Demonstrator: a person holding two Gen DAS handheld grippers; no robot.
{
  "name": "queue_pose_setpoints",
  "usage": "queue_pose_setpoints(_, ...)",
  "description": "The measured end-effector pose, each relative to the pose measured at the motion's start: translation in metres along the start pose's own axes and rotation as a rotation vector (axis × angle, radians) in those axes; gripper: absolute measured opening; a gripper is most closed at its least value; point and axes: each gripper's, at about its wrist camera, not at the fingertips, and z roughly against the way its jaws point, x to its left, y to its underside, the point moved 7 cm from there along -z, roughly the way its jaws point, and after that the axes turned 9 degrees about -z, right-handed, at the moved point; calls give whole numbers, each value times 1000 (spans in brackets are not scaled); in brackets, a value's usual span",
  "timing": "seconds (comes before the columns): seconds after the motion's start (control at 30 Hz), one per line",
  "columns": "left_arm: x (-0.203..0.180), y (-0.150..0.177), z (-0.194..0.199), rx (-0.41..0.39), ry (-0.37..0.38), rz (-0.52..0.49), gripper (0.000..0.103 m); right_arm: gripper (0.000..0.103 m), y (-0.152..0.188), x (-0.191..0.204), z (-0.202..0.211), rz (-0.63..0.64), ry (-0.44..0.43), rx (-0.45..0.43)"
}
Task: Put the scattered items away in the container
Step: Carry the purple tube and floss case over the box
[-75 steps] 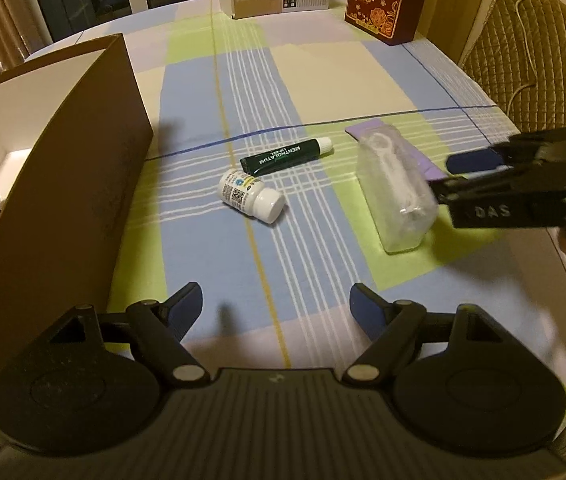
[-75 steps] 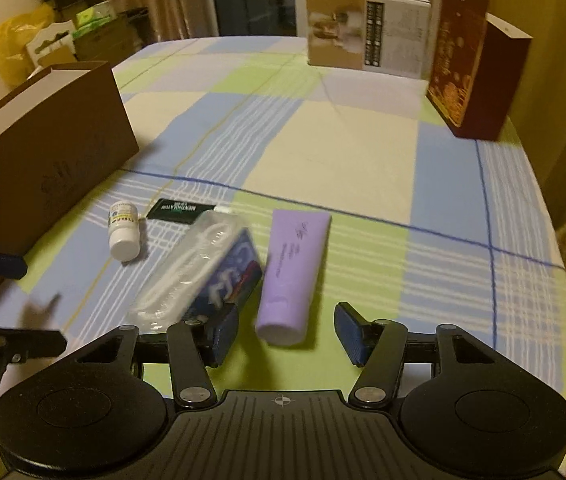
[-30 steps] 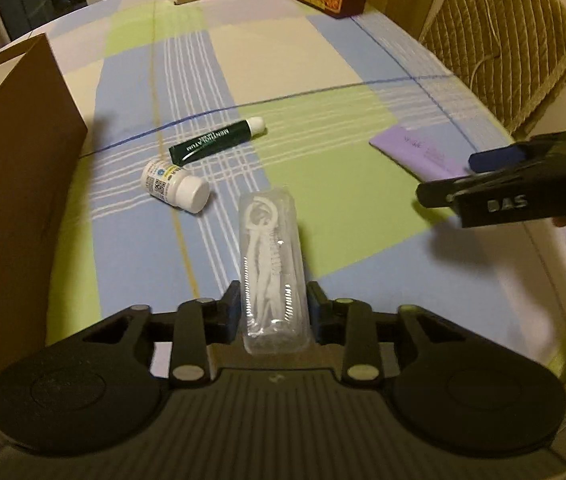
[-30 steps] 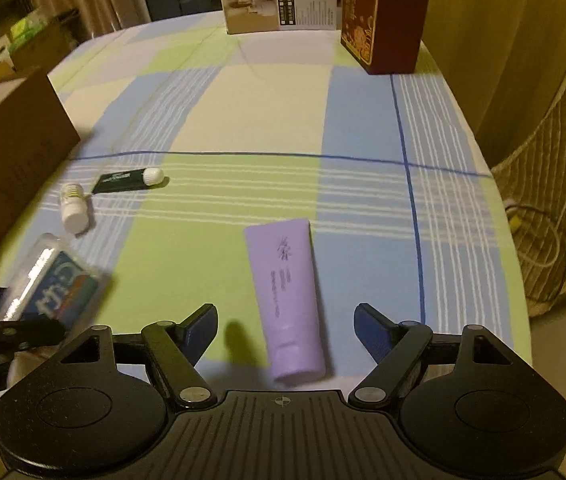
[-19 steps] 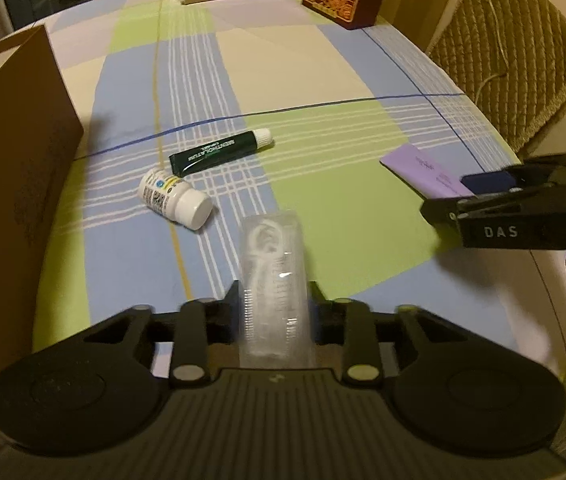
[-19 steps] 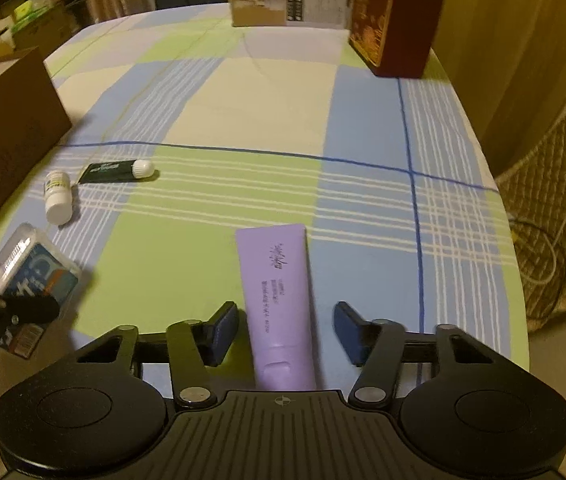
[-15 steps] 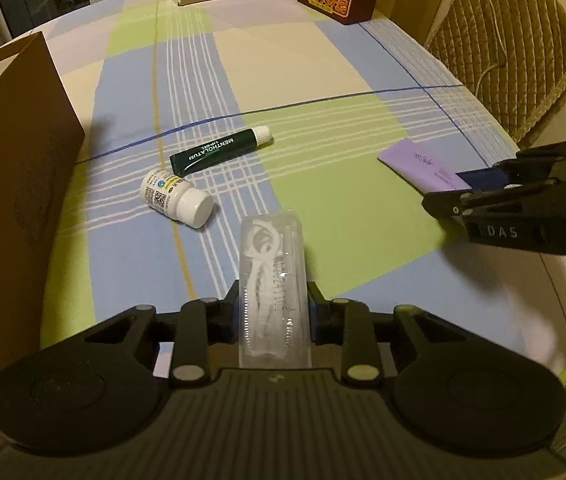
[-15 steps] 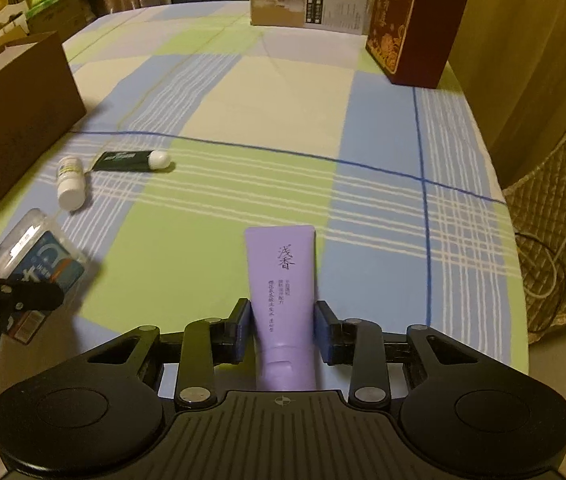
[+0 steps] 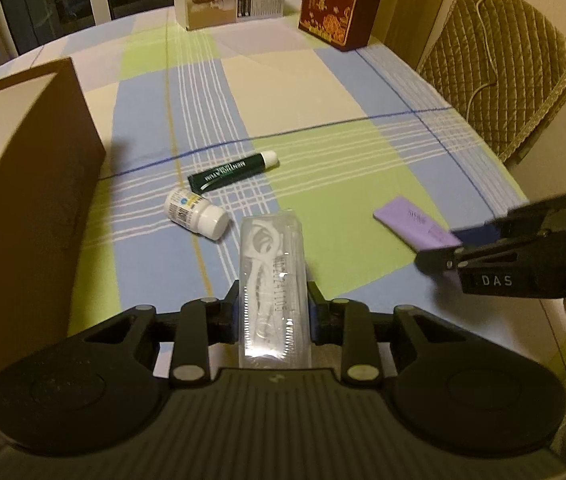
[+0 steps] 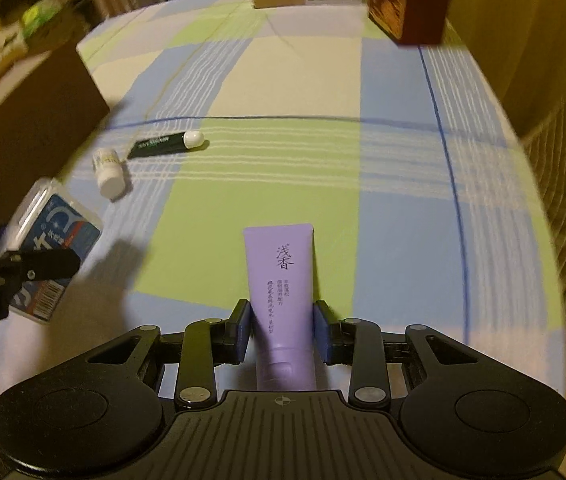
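Green tube (image 9: pixel 232 171) reads MENTHOLATUM; right tool (image 9: pixel 461 246) marked DAS

home dining room: my table wears checked cloth (image 9: pixel 283 92), padded chair (image 9: pixel 495 60) beside it, gift boxes (image 9: pixel 339 0) at far edge, curtains (image 10: pixel 523 40) behind.
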Motion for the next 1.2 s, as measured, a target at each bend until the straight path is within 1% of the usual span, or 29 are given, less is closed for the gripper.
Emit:
queue_pose_setpoints(0.07,4,-1,9,-19,1,6,25,36,5,1,3,-75,-51,25)
queue_pose_setpoints(0.13,8,-3,20,-40,2,10,25,35,8,4,7,-125,-84,39)
queue_pose_setpoints(0.27,17,-7,45,-96,9,23,25,35,10,14,19,-193,-144,32)
queue_pose_setpoints(0.37,26,-9,64,-139,10,37,25,35,9,26,28,-268,-211,33)
queue_pose_setpoints(0.43,32,-9,75,-157,4,53,25,35,6,35,34,-307,-256,34)
queue_pose_setpoints(0.5,41,-7,86,-174,-8,71,25,35,0,47,40,-320,-290,28)
queue_pose_setpoints(0.7,75,2,121,-235,-48,132,25,35,-24,87,62,-305,-384,-6)
queue_pose_setpoints(0.9,125,16,154,-283,-128,233,25,35,-44,145,74,-230,-468,-20)
queue_pose_setpoints(1.0,154,28,167,-283,-177,293,25,35,-53,182,75,-180,-511,-17)
queue_pose_setpoints(1.1,183,46,177,-267,-235,352,25,35,-59,219,73,-120,-543,-8)
queue_pose_setpoints(1.2,205,64,184,-250,-280,394,25,35,-59,254,69,-58,-571,4)
